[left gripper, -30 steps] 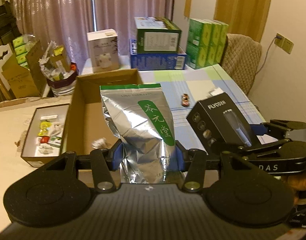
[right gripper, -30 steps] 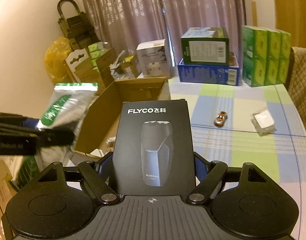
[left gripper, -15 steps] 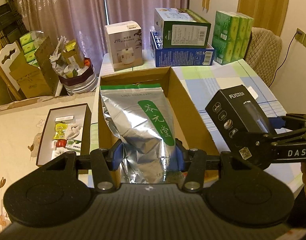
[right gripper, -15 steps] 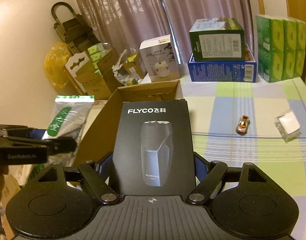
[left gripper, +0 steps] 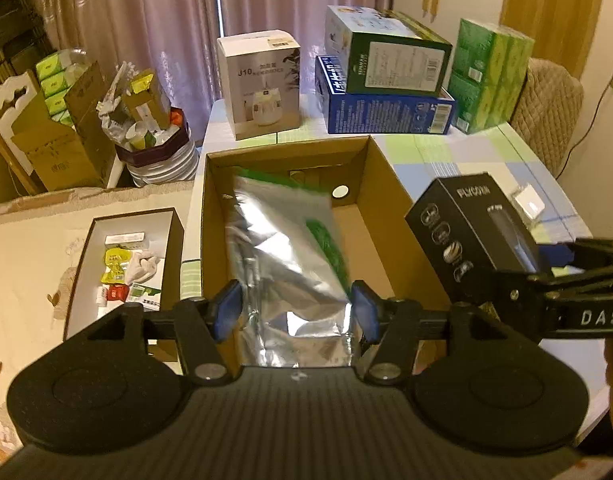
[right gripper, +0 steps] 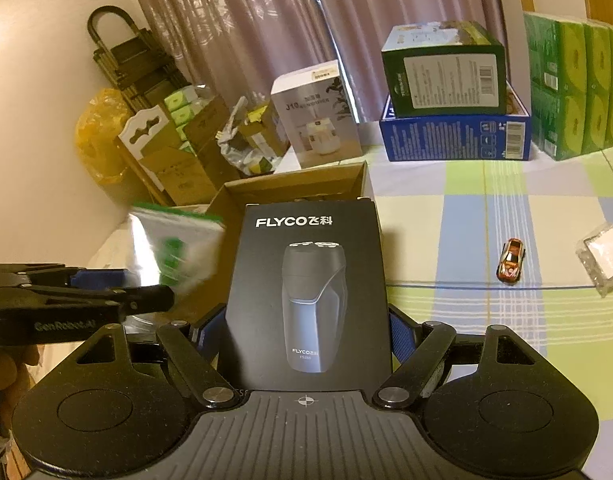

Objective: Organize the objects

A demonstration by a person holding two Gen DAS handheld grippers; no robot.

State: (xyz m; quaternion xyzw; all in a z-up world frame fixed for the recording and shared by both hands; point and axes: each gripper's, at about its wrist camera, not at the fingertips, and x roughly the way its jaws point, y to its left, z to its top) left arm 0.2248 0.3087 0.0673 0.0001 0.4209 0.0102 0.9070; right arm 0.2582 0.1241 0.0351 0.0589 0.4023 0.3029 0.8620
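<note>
The left gripper [left gripper: 293,312] has let go of the silver pouch [left gripper: 286,256], its pads apart on either side; the pouch's long axis runs away into the cardboard box [left gripper: 382,216]. The right gripper [right gripper: 306,334] clamps the upright black shaver box [right gripper: 306,288], right of the carton.

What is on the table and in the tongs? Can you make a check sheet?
Surface: table with checked cloth.
Job's things: foil bag blurred, over open box; black shaver box held upright.
Clutter: toy car, clear packet, tray of sachets.
Grippers: left tongs open around the bag; right tongs shut on shaver box.
Cables: wall cord.
Surroundings: curtains, stacked cartons.
</note>
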